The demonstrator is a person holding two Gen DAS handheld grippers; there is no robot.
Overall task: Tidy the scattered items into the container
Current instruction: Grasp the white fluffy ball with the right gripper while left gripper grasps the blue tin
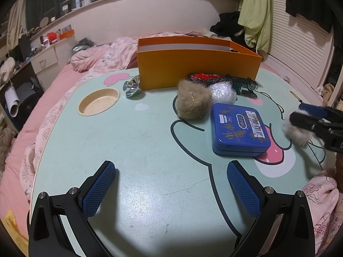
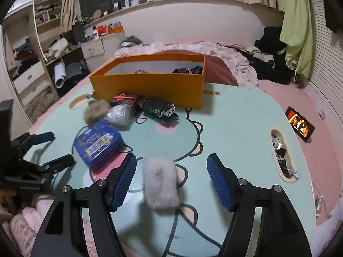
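An orange box (image 1: 193,72) stands at the far side of the mint table (image 1: 139,150); it also shows in the right wrist view (image 2: 150,85). In front of it lie a brown fur ball (image 1: 193,102), a clear plastic wad (image 1: 223,92), a red-and-black item (image 1: 201,77), a dark green toy car (image 1: 244,84) and a blue tin (image 1: 238,128). My right gripper (image 2: 171,180) is open, and a white fluffy item (image 2: 160,184) lies between its fingers, nearer the left one. My left gripper (image 1: 171,190) is open and empty above bare table.
A silver funnel-like piece (image 1: 131,87) lies left of the box, by a round cup recess (image 1: 98,101). A slot with small items (image 2: 283,156) is at the table's right. A lit phone (image 2: 300,124) lies on the pink bed.
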